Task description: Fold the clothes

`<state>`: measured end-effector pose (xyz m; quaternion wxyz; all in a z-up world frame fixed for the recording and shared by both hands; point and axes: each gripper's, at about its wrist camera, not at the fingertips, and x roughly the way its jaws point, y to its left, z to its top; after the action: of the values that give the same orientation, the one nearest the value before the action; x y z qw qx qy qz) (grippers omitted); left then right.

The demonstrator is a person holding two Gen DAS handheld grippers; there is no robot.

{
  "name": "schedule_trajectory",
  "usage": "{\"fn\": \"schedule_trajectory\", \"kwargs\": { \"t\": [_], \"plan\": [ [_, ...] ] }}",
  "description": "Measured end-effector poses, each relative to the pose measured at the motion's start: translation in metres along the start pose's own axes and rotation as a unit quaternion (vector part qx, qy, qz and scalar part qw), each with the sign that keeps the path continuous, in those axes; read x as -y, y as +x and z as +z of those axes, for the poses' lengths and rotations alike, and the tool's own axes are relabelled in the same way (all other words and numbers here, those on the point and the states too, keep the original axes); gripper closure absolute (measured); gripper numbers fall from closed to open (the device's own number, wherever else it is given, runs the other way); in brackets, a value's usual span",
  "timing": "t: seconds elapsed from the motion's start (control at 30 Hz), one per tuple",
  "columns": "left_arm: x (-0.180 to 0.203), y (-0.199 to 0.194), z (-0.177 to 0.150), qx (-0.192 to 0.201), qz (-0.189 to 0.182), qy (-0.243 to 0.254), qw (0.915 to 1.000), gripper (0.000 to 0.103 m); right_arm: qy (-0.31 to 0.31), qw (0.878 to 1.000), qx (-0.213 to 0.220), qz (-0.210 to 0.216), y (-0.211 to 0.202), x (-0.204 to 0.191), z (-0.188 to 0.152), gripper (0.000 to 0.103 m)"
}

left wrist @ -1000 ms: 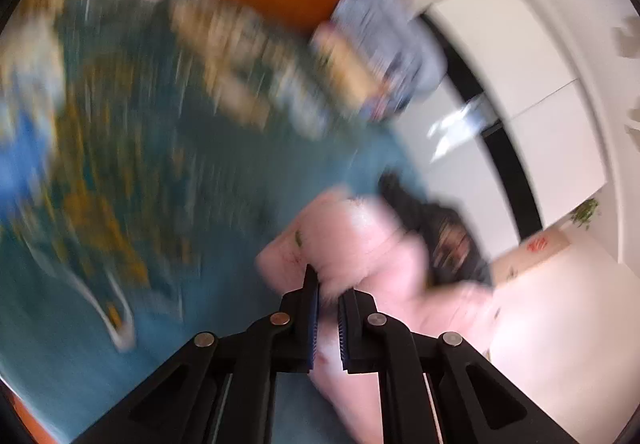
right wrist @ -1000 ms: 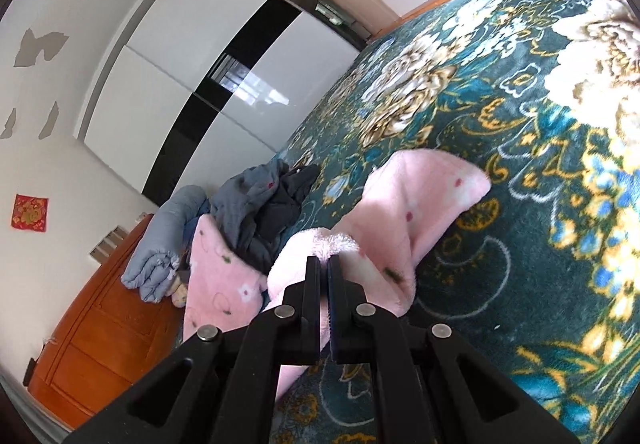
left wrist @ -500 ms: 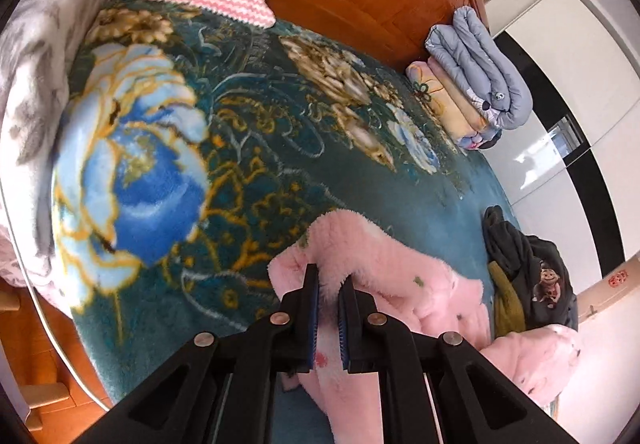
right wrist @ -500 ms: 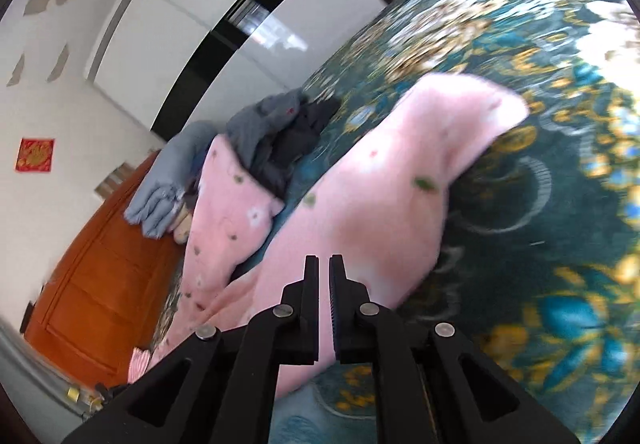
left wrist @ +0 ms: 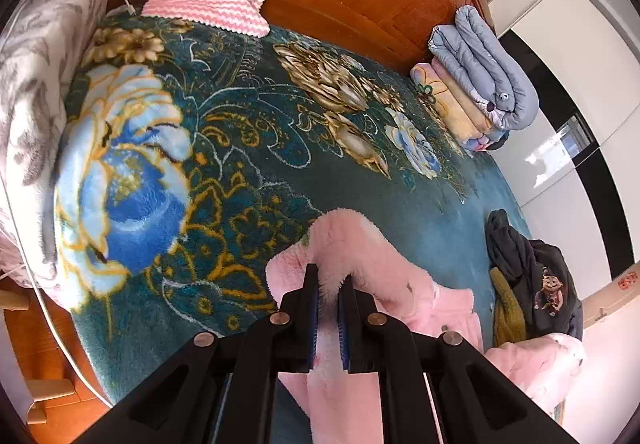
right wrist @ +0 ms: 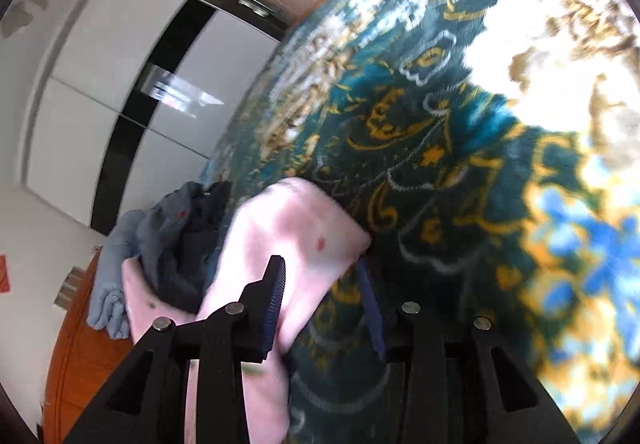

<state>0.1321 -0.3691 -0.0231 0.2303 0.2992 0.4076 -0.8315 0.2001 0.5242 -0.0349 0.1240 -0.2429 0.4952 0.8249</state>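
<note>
Pinching pink fleece (left wrist: 360, 256) with my left gripper (left wrist: 328, 284); right gripper (right wrist: 322, 280) jaws just been opening, fleece lying loose between them. Not seeing any legible writing.

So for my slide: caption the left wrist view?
Left hand-held gripper clamps pink fleece garment on floral blanket.

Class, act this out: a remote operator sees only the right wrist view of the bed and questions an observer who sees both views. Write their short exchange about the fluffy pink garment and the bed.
Operator: Is the other gripper holding the garment?
Observer: Yes, the left gripper is shut on a fold of the fluffy pink garment.
Operator: What lies at the head of the bed?
Observer: A pink-and-white zigzag-striped pillow, on the teal floral blanket.
</note>
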Motion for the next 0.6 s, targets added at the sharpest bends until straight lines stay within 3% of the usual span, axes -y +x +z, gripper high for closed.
{"fn": "schedule_trajectory", "kwargs": {
  "t": [0.03,0.07,0.1,0.2,0.33,0.4,0.6],
  "plan": [
    [0.003,-0.001,0.000,0.002,0.001,0.002,1.0000,0.094,0.001,1.000,-0.003,-0.003,0.007,-0.001,0.003,0.071],
    [0.007,-0.003,0.000,0.003,0.001,0.005,1.0000,0.094,-0.005,1.000,-0.005,-0.004,0.010,-0.003,0.005,0.091],
    [0.011,-0.004,0.000,0.005,0.001,0.007,1.0000,0.094,-0.010,1.000,-0.010,-0.006,0.014,-0.005,0.007,0.099],
    [0.019,-0.010,0.002,0.012,-0.003,0.015,0.9998,0.094,-0.023,1.000,0.003,0.004,0.005,-0.007,0.015,0.099],
    [0.022,-0.012,0.001,0.007,-0.008,0.016,0.9998,0.094,-0.059,0.993,0.105,0.015,-0.060,-0.010,0.037,0.099],
    [0.023,-0.009,-0.003,-0.003,-0.010,0.013,0.9999,0.094,-0.082,0.988,0.132,-0.001,-0.087,-0.006,0.042,0.099],
    [0.027,0.002,-0.018,-0.028,0.006,0.018,0.9994,0.094,-0.096,0.986,0.117,-0.072,-0.113,0.037,0.026,0.099]
  ]
}}
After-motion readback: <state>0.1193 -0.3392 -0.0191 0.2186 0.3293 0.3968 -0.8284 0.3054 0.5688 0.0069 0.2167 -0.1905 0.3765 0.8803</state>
